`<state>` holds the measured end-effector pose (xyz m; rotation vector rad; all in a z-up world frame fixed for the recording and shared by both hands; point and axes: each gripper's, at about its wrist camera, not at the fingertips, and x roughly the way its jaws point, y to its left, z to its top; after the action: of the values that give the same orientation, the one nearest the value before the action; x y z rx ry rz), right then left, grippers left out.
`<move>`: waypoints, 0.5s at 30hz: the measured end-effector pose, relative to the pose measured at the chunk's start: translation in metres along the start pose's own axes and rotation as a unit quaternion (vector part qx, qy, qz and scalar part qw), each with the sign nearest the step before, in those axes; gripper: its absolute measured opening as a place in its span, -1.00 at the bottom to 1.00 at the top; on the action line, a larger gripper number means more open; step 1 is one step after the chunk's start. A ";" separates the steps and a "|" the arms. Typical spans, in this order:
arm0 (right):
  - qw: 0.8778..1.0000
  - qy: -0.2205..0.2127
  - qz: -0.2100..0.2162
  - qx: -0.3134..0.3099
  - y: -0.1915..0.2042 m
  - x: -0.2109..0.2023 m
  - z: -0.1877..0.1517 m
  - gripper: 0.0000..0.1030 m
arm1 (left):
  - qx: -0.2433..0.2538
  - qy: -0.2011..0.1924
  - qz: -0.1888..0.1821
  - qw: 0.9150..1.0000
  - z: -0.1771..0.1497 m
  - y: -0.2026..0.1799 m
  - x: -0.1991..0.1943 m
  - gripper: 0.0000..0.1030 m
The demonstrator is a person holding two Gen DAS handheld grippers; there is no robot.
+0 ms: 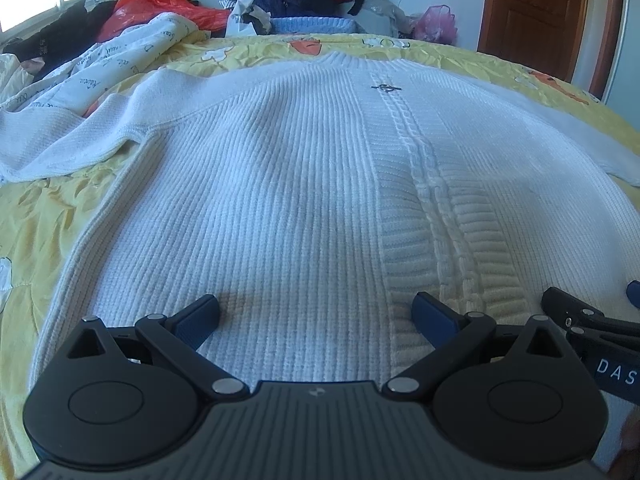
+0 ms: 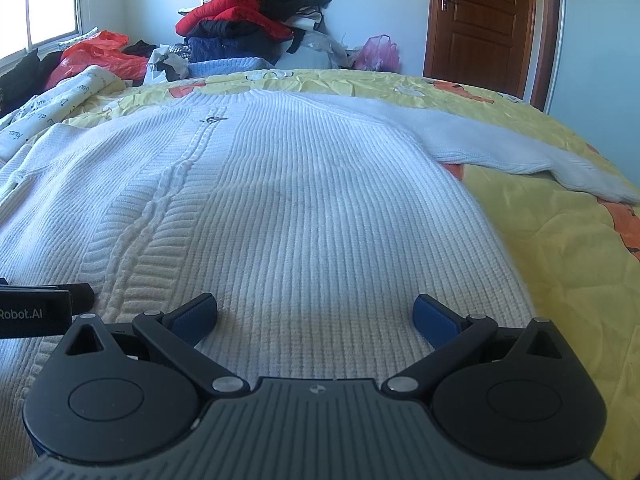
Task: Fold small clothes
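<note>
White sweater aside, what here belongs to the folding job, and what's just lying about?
In the job:
- white sweater, spread flat on the yellow quilt
- left tongs, open above its hem
- right tongs, open above its hem

Lying about:
- clothes pile
- orange plastic bag
- pink bag
- printed white cloth

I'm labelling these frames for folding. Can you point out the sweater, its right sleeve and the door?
sweater (image 1: pixel 280 200), left wrist view, on the ribbed chest panel.
right sleeve (image 2: pixel 500 148), right wrist view, mid-length, lying on the yellow quilt.
door (image 2: pixel 480 20), right wrist view, on its upper wood panel.
</note>
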<state>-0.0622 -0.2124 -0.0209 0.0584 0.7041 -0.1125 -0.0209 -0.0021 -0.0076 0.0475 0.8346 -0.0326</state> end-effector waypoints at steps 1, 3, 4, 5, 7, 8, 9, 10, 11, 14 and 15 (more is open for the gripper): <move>1.000 0.000 0.000 0.000 0.000 0.000 0.000 1.00 | 0.001 -0.004 0.000 1.000 -0.001 0.000 0.000 1.00; 1.000 0.000 0.000 0.000 0.000 0.000 0.000 1.00 | 0.002 -0.016 -0.001 1.000 -0.004 0.000 -0.001 1.00; 1.000 0.000 0.000 0.000 0.000 0.000 0.000 1.00 | 0.003 -0.025 -0.001 1.000 -0.007 0.000 -0.001 1.00; 1.000 0.000 0.000 0.000 0.000 0.000 0.000 1.00 | 0.005 -0.038 -0.002 0.999 -0.011 0.000 -0.002 1.00; 1.000 0.000 0.000 0.000 0.000 0.000 0.000 1.00 | 0.004 -0.062 -0.006 0.998 -0.019 0.001 -0.003 1.00; 1.000 -0.001 0.000 0.000 0.000 0.000 0.000 1.00 | 0.001 -0.064 -0.010 0.998 -0.020 0.002 -0.003 1.00; 1.000 -0.001 0.000 -0.001 0.000 0.000 0.000 1.00 | 0.000 -0.064 -0.012 0.998 -0.020 0.003 -0.003 1.00; 1.000 -0.001 0.000 -0.001 0.000 0.000 0.000 1.00 | 0.001 -0.065 -0.012 0.998 -0.020 0.003 -0.003 1.00; 1.000 -0.001 0.000 0.000 0.000 0.000 0.000 1.00 | 0.001 -0.066 -0.012 0.998 -0.020 0.002 -0.003 1.00; 1.000 -0.003 0.001 0.001 -0.001 -0.001 0.001 1.00 | 0.001 -0.067 -0.012 0.998 -0.019 0.002 -0.004 1.00; 1.000 -0.004 0.001 0.001 -0.002 -0.001 0.001 1.00 | 0.001 -0.068 -0.012 0.998 -0.019 0.002 -0.004 1.00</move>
<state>-0.0625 -0.2140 -0.0200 0.0613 0.6968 -0.1113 -0.0376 0.0013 -0.0178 0.0356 0.6994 -0.0591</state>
